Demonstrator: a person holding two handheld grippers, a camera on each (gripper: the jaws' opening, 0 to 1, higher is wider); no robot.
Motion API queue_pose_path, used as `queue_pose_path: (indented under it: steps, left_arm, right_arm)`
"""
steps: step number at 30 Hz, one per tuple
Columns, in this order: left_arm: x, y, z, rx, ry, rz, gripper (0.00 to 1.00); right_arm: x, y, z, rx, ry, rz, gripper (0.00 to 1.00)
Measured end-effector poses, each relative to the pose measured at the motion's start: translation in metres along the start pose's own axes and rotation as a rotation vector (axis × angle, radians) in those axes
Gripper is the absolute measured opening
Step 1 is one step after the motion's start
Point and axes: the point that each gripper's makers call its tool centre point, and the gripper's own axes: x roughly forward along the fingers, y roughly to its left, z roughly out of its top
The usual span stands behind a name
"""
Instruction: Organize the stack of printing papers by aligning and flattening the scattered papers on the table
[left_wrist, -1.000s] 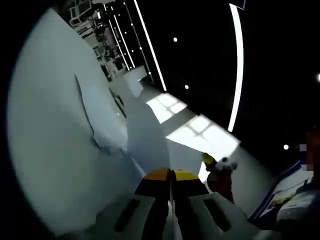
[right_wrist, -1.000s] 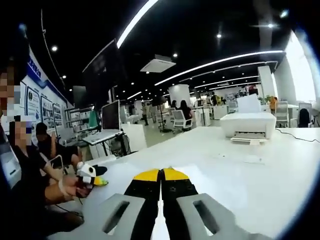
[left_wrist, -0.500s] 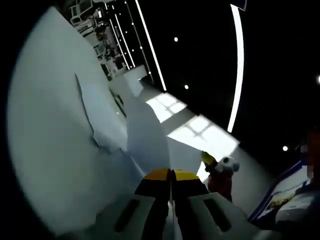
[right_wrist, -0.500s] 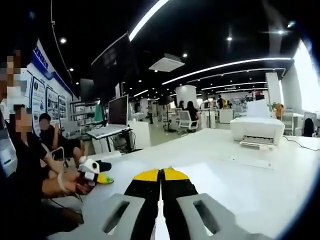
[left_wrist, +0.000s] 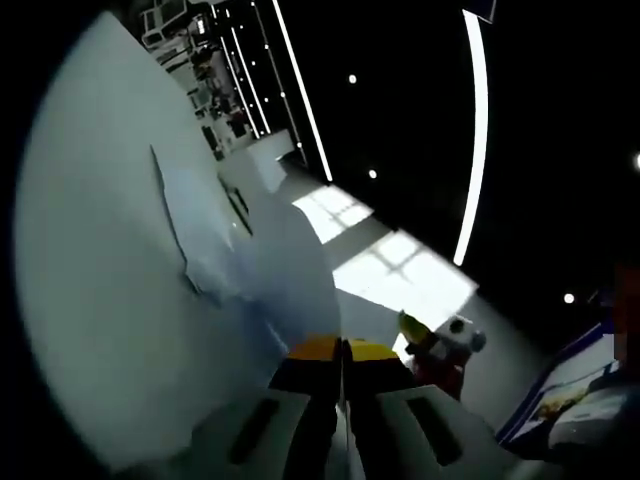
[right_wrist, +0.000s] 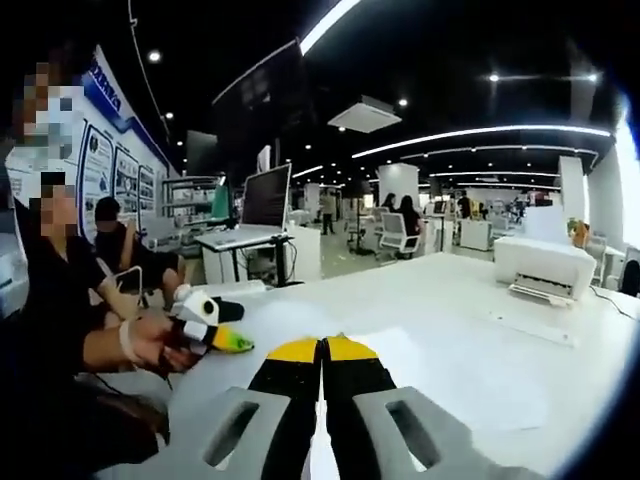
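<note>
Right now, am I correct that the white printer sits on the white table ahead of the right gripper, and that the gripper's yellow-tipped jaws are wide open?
Not quite. In the right gripper view, the right gripper has its yellow-tipped jaws closed together, with only a thin seam between them, not wide open. The rest holds: the white printer does sit on the white table ahead of that gripper.

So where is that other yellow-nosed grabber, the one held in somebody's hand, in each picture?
Left gripper view: the handheld gripper is at the lower right, just right of this view's own shut jaw tips.
Right gripper view: a handheld gripper is left of centre, in a person's hand at the table's edge. I cannot tell if it is the same one.
Shared landmark: the white table.
</note>
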Motion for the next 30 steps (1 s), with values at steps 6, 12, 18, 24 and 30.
queue_pose_path:
  steps: [6,12,18,24,30]
  left_arm:
    - [0.0,0.0,0.0,0.005,-0.002,-0.001,0.06]
    - [0.0,-0.001,0.0,-0.005,0.002,-0.006,0.06]
    - [0.0,-0.004,-0.003,-0.026,0.013,-0.017,0.06]
    - [0.0,-0.005,-0.001,-0.041,0.004,-0.026,0.09]
    - [0.0,-0.005,0.0,-0.052,0.003,-0.029,0.1]
  right_arm:
    - [0.006,0.013,-0.002,-0.006,-0.004,0.017,0.0]
    - [0.013,0.032,-0.001,-0.047,-0.009,0.04,0.0]
    - [0.022,0.052,-0.009,-0.116,0.011,0.052,0.0]
    - [0.033,0.077,-0.026,-0.231,0.034,0.072,0.0]
    - [0.036,0.093,-0.037,-0.217,0.057,0.118,0.0]
